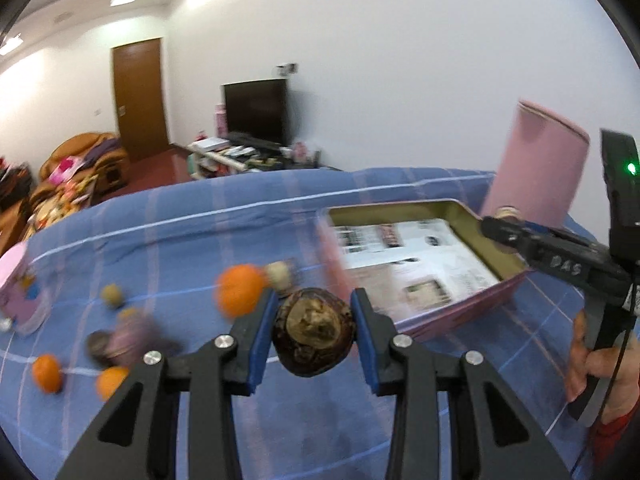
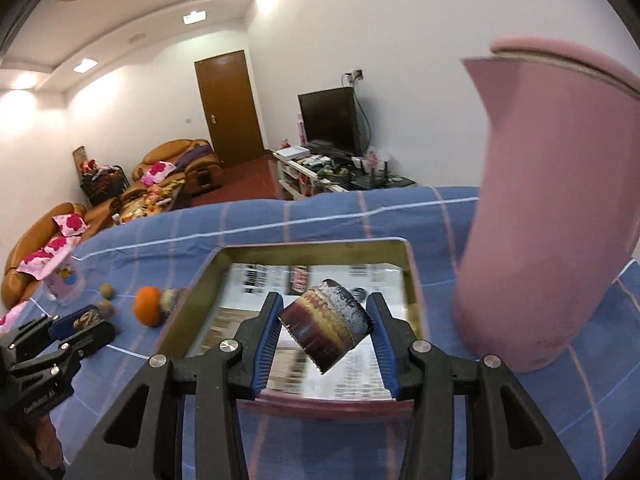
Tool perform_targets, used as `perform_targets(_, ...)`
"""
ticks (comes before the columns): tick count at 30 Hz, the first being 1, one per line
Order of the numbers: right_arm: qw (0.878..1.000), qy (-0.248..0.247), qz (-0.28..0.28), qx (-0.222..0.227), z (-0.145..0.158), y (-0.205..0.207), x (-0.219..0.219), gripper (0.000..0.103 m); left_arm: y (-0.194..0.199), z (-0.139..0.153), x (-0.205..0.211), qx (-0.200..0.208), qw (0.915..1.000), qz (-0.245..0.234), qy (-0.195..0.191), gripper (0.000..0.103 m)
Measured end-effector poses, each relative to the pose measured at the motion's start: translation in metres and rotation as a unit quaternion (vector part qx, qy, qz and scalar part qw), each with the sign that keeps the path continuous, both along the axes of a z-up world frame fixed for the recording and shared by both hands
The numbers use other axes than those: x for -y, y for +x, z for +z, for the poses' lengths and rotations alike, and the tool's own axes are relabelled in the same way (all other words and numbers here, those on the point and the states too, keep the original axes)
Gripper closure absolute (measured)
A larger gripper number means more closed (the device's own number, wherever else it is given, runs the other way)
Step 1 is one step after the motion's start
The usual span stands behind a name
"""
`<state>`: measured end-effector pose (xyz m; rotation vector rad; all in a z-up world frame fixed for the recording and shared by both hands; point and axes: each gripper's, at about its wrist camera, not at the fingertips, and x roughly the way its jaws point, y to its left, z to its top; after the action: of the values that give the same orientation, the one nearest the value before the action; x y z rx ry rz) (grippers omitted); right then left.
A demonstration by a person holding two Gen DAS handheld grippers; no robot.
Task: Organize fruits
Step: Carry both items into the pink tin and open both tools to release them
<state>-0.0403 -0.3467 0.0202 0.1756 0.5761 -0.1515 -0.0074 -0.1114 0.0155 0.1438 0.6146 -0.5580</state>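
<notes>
Both hand-held grippers carry fruit. Left hand-held gripper (image 1: 314,330): pads clamped on a dark brown round fruit (image 1: 313,332), over the blue plaid bench cloth (image 1: 180,224) with oranges (image 1: 240,289) loose beyond it to the left; pink tin tray (image 1: 508,285) lies ahead and to its right, so it needs a rightward carry. Right hand-held gripper (image 2: 326,330): closed on a dark cut fruit piece (image 2: 328,326) (cut face tilted up), already above the tray's paper lining (image 2: 360,376). Right is nearer; I'd expect its drop first.
</notes>
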Motion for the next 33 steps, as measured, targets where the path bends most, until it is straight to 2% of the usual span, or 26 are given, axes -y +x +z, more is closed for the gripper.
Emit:
perform_targets(4, 1.0, -0.001, 0.006, -0.009, -0.003, 0.005, 0.01, 0.058, 0.008, -0.005, 0.04, -0.014, 0.9997, -0.015, 0.012, 0.063)
perform_targets(8, 0.999, -0.036, 0.001, -0.022, -0.007, 0.011, 0.006, 0.057, 0.019, -0.012, 0.071, -0.033, 0.9989, -0.012, 0.031, 0.063)
perform_targets(12, 0.999, -0.018, 0.005, -0.047, -0.018, 0.016, 0.01, 0.057, 0.027, -0.022, 0.089, -0.051, 0.9975, -0.003, 0.048, 0.063)
perform_targets(15, 0.998, -0.018, 0.01, -0.055, -0.021, 0.018, 0.007, 0.057, 0.028, -0.027, 0.095, -0.045, 0.997, 0.0, 0.063, 0.063)
perform_targets(28, 0.997, -0.005, 0.019, -0.069, -0.029, 0.022, 0.003, 0.057, 0.031, -0.028, 0.096, -0.035, 0.9969, 0.006, 0.071, 0.063)
perform_targets(33, 0.997, 0.015, 0.013, -0.071, -0.03, 0.022, 0.009, 0.052, 0.028, -0.026, 0.093, -0.021, 0.997, 0.013, 0.073, 0.06)
